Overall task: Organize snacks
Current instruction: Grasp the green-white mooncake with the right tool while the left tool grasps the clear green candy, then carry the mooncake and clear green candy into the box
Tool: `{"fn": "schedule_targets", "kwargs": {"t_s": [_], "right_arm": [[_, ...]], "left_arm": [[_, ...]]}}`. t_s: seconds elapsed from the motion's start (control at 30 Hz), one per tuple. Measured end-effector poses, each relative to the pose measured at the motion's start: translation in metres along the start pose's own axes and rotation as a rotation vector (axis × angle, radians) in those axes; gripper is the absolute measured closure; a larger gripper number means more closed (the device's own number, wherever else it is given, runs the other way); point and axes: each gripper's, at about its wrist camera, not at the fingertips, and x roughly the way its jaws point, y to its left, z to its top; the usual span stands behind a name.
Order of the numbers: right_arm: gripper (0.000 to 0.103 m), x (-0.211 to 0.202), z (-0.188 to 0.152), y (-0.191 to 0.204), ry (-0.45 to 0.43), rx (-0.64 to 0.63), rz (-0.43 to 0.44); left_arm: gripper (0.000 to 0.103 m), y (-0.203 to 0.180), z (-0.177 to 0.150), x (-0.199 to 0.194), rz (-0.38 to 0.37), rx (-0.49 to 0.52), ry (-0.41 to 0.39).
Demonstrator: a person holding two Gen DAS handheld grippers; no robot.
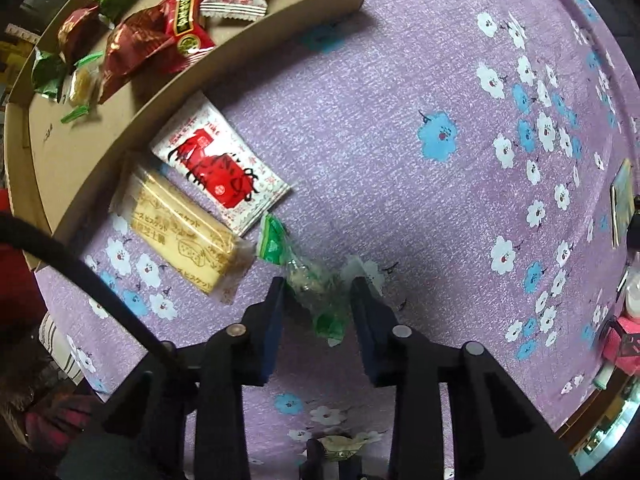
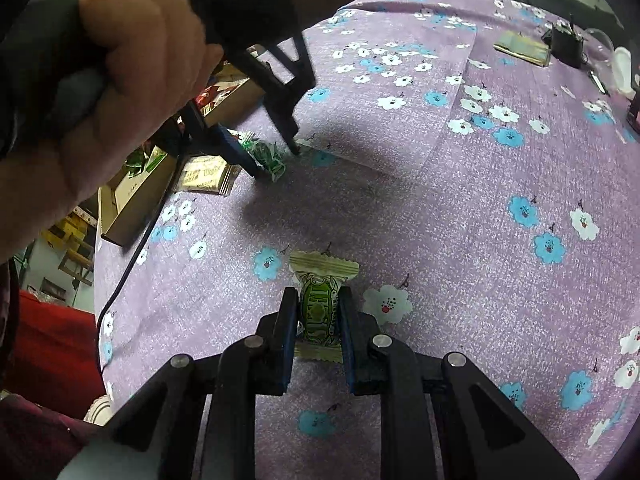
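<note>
Green twist-wrapped candy lies on the purple floral cloth of the worktop, long axis running from the upper left, near the snack packets, toward the lower right under the left gripper. Left gripper points straight down, one finger on each side of the candy's clear middle, so the grip is across the short width. Jaws are narrowed around it, but whether the pads actually press the wrapper I cannot tell. Yellow biscuit packet and red-white packet sit just beside it, against the wall of the cardboard box, which lies up-left of the candy and likely is the drop spot. Right gripper is clamped on an olive-green wrapped candy, well apart from the box; left hand is nearer the box.
</note>
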Motion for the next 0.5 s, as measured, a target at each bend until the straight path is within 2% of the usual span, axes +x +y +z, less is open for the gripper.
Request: {"fn": "schedule_targets", "kwargs": {"t_s": [0.13,0.27,0.5], "right_arm": [[0.086,-0.001,-0.001,0.003,-0.006,-0.023,-0.033],[0.086,-0.003,-0.004,0.007,-0.018,-0.029,-0.072],[0.086,-0.010,-0.009,0.011,-0.036,-0.029,-0.118]], "left_arm": [[0.083,0.004,-0.006,-0.002,-0.002,0.053,-0.014],[0.083,0.012,-0.007,-0.011,-0.028,0.164,-0.037],[0.083,0.032,-0.026,-0.015,-0.018,0.352,-0.134]]}}
